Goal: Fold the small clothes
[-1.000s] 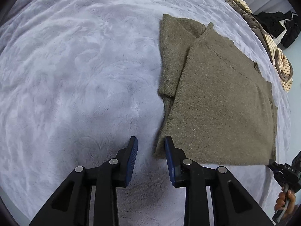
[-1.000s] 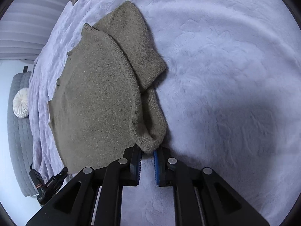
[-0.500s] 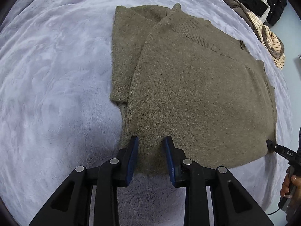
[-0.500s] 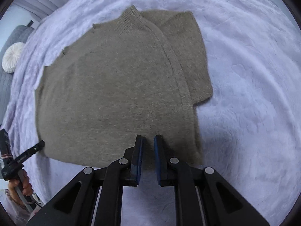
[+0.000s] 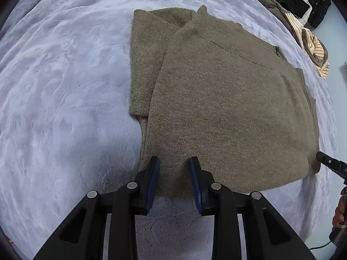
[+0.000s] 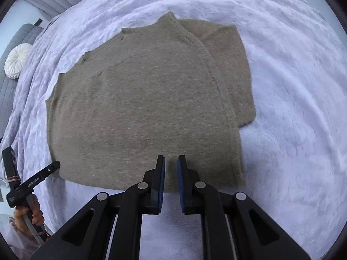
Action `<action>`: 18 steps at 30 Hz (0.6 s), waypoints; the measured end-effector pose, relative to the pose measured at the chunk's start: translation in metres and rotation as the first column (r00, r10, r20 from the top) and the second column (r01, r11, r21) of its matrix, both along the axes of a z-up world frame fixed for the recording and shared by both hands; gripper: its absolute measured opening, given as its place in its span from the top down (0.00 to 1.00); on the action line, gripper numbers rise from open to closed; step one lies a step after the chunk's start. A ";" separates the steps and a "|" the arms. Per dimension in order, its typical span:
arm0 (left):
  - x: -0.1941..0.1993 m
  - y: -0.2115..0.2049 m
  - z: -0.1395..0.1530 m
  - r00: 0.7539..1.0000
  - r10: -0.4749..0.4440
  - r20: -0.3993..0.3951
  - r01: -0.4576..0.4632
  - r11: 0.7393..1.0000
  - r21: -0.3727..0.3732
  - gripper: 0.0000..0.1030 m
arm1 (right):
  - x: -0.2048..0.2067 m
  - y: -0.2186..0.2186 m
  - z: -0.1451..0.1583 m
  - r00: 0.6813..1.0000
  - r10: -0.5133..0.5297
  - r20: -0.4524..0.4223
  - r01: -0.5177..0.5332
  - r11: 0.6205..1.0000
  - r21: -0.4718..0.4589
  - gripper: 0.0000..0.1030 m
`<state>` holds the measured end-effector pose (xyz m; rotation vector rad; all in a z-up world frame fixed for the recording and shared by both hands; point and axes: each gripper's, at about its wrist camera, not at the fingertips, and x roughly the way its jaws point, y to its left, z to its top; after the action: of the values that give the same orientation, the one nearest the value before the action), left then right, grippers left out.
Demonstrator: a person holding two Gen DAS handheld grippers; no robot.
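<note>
Lavender bed cover (image 5: 65, 86) carries your sweater (image 5: 227, 108) (one sleeve folded); left tongs (image 5: 174, 178) released, right tongs (image 6: 171, 179) opening, empty. Plush may snag the hem.

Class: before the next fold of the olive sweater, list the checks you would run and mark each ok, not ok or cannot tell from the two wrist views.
1. Sweater lies flat on the blanket: ok.
2. One sleeve still sticks out unfolded: not ok.
3. Left gripper open, nothing pinched: ok.
4. Right gripper jaws opening, no cloth between them: ok.
5. Both grippers over the near hem: ok.
6. Other sleeve tucked underneath: cannot tell.
</note>
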<state>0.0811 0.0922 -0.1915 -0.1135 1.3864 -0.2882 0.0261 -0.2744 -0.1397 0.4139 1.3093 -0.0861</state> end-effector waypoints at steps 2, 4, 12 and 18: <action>-0.002 0.003 0.002 1.000 0.001 0.002 -0.001 1.000 0.003 0.70 | 0.008 0.011 0.004 0.999 0.031 0.011 -0.031 0.999 0.013 0.88; -0.004 0.002 0.004 1.000 0.004 0.002 -0.004 1.000 0.006 0.70 | 0.022 0.027 0.003 0.998 0.062 0.019 -0.062 0.998 0.025 0.88; -0.014 0.000 0.027 0.994 -0.030 0.104 0.029 1.000 0.007 0.01 | 0.074 0.097 -0.001 0.981 0.189 0.043 -0.192 0.978 0.084 0.88; -0.008 0.026 0.021 0.993 0.079 0.082 -0.079 0.997 -0.006 0.01 | 0.120 0.144 -0.007 0.971 0.225 0.082 -0.237 0.952 0.194 0.70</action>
<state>0.0735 0.1186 -0.1704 -0.1568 1.2967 -0.2264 0.1466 -0.1305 -0.1466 0.4289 1.3040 0.2568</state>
